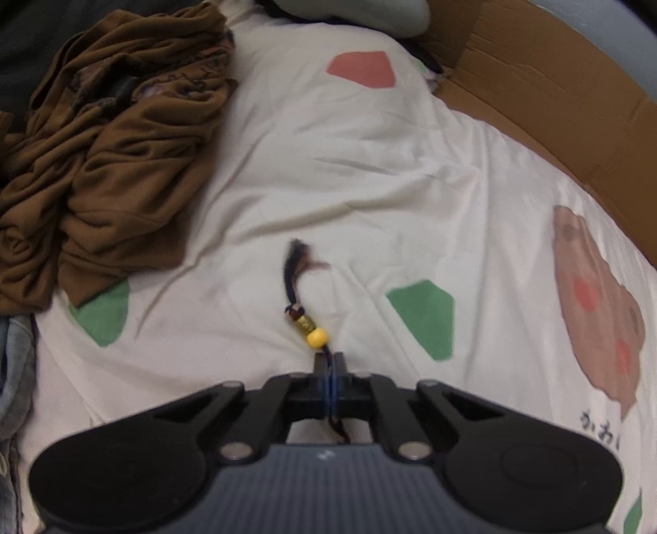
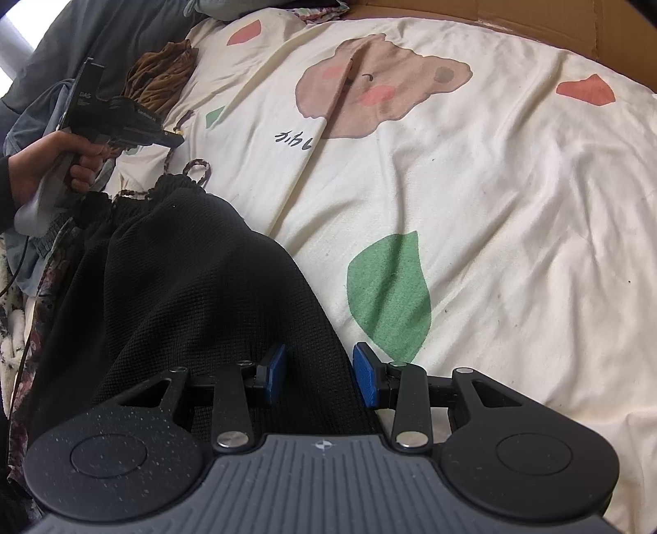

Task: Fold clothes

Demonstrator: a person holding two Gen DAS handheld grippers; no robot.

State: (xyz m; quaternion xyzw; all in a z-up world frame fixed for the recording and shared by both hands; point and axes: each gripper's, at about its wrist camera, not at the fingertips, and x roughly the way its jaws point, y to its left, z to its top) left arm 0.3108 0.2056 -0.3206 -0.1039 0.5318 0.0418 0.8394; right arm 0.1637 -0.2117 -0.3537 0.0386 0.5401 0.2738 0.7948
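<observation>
Only leftward — beaded drawstring (image 1: 308, 316), brown garment (image 1: 111, 139)

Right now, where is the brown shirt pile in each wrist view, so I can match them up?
Left wrist: the brown shirt pile fills the upper left, crumpled on the white sheet.
Right wrist: it is small at the upper left, just beyond the left gripper.
Shared landmark: the pink patch printed on the sheet, right of the pile in both views.
</observation>
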